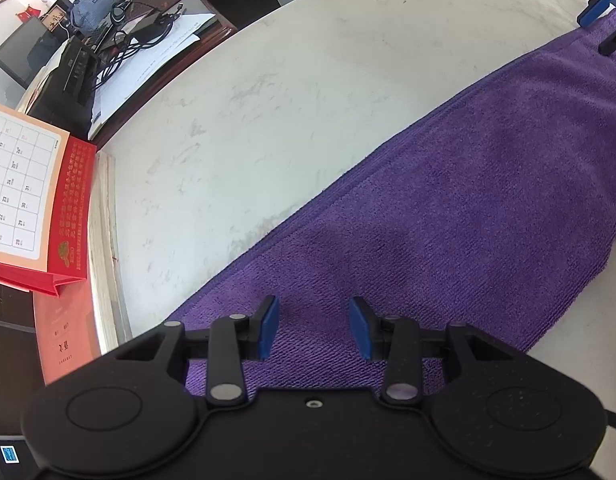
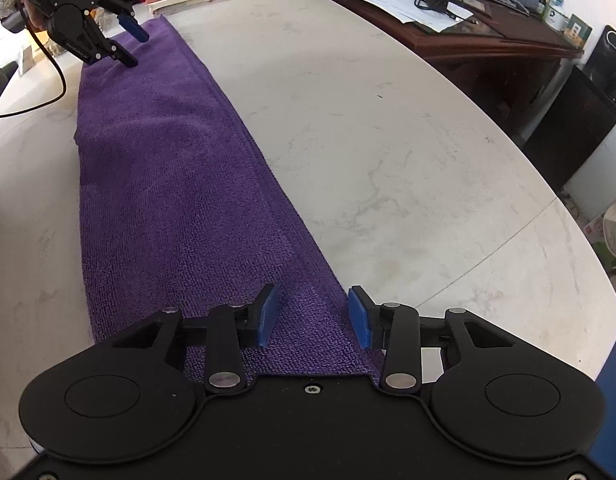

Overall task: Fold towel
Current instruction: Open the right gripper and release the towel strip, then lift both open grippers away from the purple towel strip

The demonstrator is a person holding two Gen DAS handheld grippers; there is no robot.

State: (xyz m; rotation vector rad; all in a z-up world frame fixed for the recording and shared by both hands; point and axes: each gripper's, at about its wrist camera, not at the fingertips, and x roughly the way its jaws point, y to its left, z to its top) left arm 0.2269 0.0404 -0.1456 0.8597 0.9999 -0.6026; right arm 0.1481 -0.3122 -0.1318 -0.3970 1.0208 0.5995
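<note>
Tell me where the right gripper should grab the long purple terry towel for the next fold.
Probably its near corner on the hemmed edge. The purple terry towel lies flat as a long folded strip on the white marble table, so come steeply from above; the open right gripper already straddles that edge.

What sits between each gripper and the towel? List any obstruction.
Nothing visible does. The left gripper hangs open over one end of the purple towel, the right gripper open over the other end's edge. The towel lies folded lengthwise on the bare white table.
</note>
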